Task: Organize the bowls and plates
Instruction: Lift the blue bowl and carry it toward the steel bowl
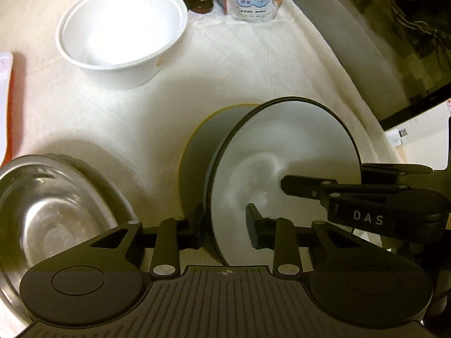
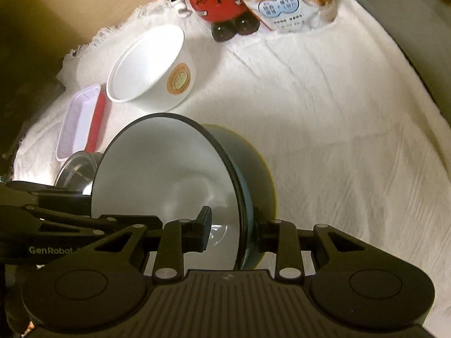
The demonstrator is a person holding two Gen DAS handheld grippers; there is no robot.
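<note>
Left wrist view: left hand-held gripper point(image 1: 227, 229) straddles black-rimmed bowl point(image 1: 284, 152) rim, jaws slightly apart, at 6 o'clock. Right hand-held gripper point(image 2: 232, 232) clamps opposite rim. Bowl tilted above cloth-covered bench point(image 2: 324, 126).

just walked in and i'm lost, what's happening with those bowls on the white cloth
A person is working two handheld grippers on one dark-rimmed white bowl, tipped on edge against a yellow-rimmed bowl. The right gripper is clamped on its rim. The left gripper straddles the rim on the other side, one finger inside, one outside; I cannot tell whether it grips yet. A steel bowl and a white paper bowl sit untouched on the cloth.
</note>
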